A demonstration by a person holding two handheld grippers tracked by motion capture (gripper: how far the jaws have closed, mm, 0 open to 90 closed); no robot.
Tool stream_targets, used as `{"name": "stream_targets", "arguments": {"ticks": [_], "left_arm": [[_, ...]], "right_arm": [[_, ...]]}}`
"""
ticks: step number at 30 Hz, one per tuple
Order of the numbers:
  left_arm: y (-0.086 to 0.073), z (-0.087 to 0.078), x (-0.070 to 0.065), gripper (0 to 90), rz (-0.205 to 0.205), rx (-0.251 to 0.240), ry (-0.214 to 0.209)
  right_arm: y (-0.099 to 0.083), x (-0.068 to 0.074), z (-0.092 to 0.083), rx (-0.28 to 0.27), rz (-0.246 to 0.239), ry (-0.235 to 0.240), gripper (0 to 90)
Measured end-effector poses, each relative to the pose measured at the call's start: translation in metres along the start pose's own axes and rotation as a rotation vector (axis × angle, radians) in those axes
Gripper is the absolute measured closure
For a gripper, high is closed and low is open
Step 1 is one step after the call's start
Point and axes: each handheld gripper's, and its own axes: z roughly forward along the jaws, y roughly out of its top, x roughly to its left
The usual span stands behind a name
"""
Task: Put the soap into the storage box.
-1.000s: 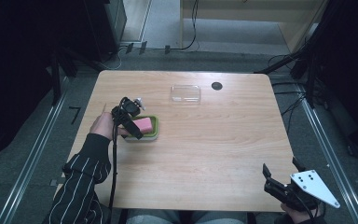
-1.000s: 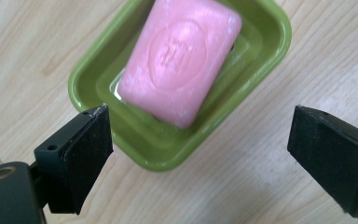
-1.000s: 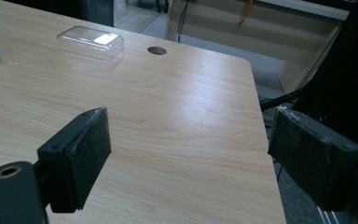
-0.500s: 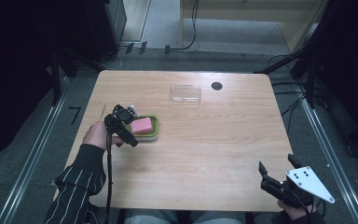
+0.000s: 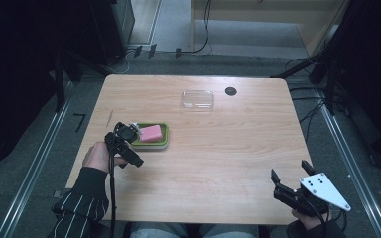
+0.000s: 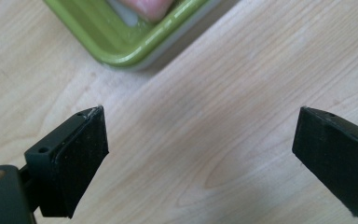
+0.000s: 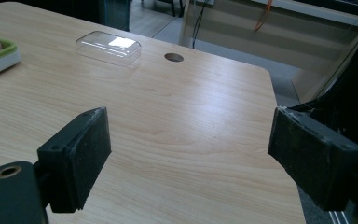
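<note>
Left gripper (image 5: 129, 153) sits by the table's (image 5: 218, 163) left edge, jaws just spread wider, nothing between them. Beside it: a shallow green soap dish (image 5: 159, 141), white underneath, holding a pink soap bar (image 5: 151, 133). Right gripper (image 5: 290, 186) gapes empty near the front right corner.

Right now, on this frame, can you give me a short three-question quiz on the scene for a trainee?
1. True or false: the pink soap lies in the green dish.
2. What lies nearer the dark round hole: A the dish, B the clear lid, C the right gripper?
3. Fill in: the left gripper has its jaws ____ with only bare table between them.

Key: 1 true. 2 B. 3 open; they have just been opening.
</note>
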Motion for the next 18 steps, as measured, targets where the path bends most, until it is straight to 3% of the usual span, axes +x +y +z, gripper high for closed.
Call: {"name": "stream_targets", "arguments": {"ticks": [13, 18], "left_arm": [[-0.035, 0.009, -0.010, 2.7, -0.045, 0.021, 0.005], [-0.046, 0.009, -0.012, 2.5, -0.066, -0.002, 0.009]], "right_arm": [[0.002, 0.003, 0.004, -0.002, -0.006, 0.015, 13.7], [0.003, 0.003, 0.005, -0.005, -0.006, 0.015, 13.7]]}}
